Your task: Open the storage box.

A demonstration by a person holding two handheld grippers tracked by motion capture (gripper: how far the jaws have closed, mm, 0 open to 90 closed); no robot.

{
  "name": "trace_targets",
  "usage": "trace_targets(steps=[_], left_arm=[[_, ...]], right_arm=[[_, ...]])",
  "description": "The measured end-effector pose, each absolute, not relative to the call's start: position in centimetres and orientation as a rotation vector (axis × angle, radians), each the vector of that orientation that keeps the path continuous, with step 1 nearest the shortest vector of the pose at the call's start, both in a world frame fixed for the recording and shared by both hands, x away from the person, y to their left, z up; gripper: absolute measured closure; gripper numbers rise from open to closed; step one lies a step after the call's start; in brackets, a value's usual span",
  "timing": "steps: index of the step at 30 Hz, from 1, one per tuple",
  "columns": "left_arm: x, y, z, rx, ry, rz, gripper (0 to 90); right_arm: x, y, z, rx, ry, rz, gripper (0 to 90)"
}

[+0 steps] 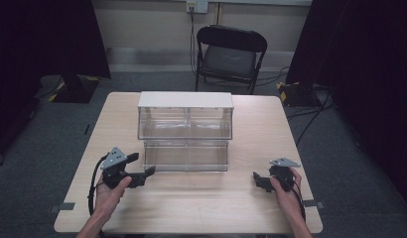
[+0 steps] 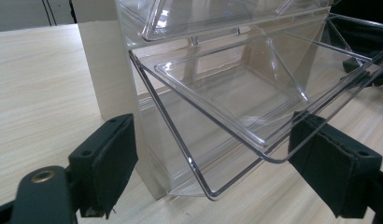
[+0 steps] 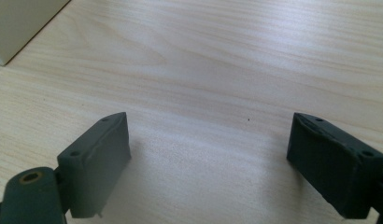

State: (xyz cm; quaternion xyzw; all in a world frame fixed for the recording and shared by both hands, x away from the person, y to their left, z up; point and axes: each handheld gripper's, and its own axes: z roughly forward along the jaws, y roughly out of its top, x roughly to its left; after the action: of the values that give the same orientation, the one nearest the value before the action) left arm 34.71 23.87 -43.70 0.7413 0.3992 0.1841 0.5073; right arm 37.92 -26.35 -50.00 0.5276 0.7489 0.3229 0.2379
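Clear drawer cabinet (image 1: 185,131), long axis 9-to-3 on table (image 1: 201,206). Left tool (image 1: 142,168), jaws apart, just beside its lower-left drawer (image 2: 236,107), at 1 o'clock. Right tool (image 1: 257,179), jaws apart, empty, farther.

The right gripper (image 3: 209,163) rises from six o'clock with its two black jaws spread wide, one at about seven o'clock and the other at about four o'clock. Nothing lies between them but the bare, pale wood-grain table (image 3: 217,60), which runs out toward twelve o'clock. A soft shadow falls on the wood between the jaws. At ten o'clock sits the corner of a cream-coloured cabinet wall (image 3: 19,21), its lower edge resting on the tabletop.
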Motion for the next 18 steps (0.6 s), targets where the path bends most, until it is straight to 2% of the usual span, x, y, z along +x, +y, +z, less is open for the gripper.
trace_targets(steps=[18], left_arm=[[34.88, 23.67, -42.79, 1.773, 0.955, 0.466, 15.8]], right_arm=[[38.02, -26.31, -50.01, 1.444, 2.058, 0.883, 11.2]])
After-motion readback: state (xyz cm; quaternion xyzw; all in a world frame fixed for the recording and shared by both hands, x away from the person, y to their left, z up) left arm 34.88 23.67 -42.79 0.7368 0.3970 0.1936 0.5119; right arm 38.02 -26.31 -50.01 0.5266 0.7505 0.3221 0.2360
